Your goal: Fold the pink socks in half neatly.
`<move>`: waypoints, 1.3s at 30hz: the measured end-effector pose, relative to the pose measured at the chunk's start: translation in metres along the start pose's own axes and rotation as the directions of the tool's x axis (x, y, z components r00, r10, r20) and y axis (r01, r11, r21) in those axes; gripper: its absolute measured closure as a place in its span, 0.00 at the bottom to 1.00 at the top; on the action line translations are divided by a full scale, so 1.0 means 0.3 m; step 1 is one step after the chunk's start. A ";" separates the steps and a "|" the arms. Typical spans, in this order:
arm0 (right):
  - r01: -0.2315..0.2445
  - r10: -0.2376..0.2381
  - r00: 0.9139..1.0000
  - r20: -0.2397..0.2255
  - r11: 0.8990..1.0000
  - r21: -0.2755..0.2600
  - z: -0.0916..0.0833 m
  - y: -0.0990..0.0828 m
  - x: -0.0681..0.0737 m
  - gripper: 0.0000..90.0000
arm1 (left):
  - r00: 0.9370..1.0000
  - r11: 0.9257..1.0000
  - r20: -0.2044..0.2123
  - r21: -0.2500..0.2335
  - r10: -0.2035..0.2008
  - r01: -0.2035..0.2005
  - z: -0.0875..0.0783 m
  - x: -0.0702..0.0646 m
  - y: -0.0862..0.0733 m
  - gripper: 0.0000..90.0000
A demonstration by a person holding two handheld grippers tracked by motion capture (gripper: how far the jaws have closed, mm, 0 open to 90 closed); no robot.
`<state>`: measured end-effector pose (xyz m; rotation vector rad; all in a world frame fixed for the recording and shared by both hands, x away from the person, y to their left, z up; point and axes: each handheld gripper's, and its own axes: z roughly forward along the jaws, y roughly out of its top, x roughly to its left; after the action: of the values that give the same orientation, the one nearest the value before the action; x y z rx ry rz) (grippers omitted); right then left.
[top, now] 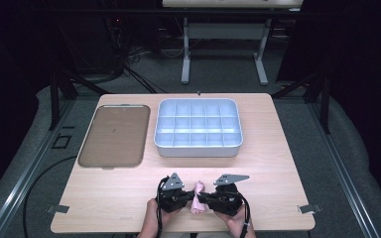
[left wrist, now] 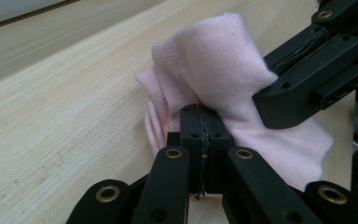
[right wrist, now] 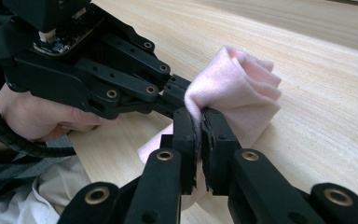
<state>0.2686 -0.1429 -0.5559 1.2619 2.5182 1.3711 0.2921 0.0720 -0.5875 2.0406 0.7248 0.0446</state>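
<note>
A pink sock [top: 197, 197] lay bunched near the front edge of the table [top: 278, 163], well in front of the grey tray [top: 198, 148]. The left gripper [top: 185, 197] had its jaws squeezed tight on the sock from the left. The right gripper [top: 206, 198] pinched the sock from the other side, its jaws nearly closed on the cloth. A brown lid [top: 114, 135] lay flat just left of the tray.
</note>
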 end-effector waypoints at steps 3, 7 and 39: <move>-0.008 0.008 1.000 0.007 1.000 0.002 -0.010 -0.003 -0.004 0.95 | 1.000 1.000 0.023 -0.008 -0.012 0.013 -0.007 0.011 0.001 0.99; -0.018 0.018 1.000 0.013 1.000 -0.008 -0.022 -0.007 -0.009 0.95 | 0.999 0.999 0.033 -0.029 -0.022 0.023 -0.021 0.017 0.003 0.97; 0.056 -0.064 0.996 0.068 0.992 0.117 0.071 0.039 0.017 0.92 | 0.998 0.998 -0.024 0.017 -0.054 0.055 -0.066 0.059 -0.030 0.94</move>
<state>0.2801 -0.1213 -0.5590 1.2182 2.5966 1.1637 0.2963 0.0998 -0.5880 2.0389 0.7981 0.0313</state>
